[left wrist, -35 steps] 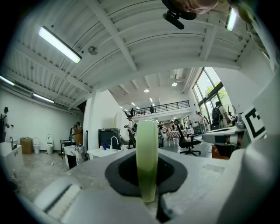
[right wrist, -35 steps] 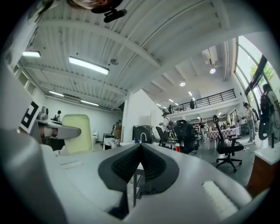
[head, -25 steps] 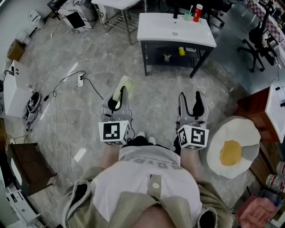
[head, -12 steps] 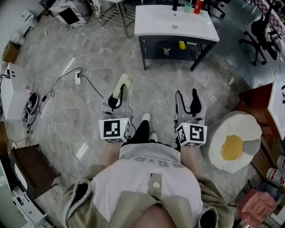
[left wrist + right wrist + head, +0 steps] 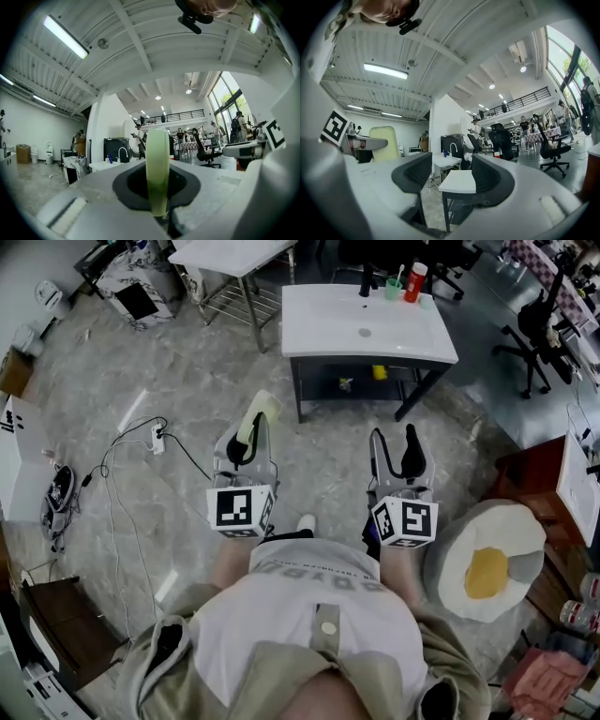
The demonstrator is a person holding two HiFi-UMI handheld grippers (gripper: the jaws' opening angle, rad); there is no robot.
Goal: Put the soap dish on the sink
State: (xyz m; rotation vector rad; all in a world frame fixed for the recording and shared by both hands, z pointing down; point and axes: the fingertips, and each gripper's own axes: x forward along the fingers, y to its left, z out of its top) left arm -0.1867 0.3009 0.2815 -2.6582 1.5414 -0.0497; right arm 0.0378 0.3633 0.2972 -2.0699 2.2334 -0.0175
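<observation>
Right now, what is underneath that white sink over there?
A dark shelf sits under the sink. On it show a yellow thing and a smaller one, both too small to identify. The sink's top covers the shelf's back.

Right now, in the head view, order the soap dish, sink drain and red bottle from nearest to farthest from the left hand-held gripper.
1. Soap dish: clamped in the left hand-held gripper itself.
2. Sink drain: ahead, middle of the sink.
3. Red bottle: its back edge, toward the right.
</observation>
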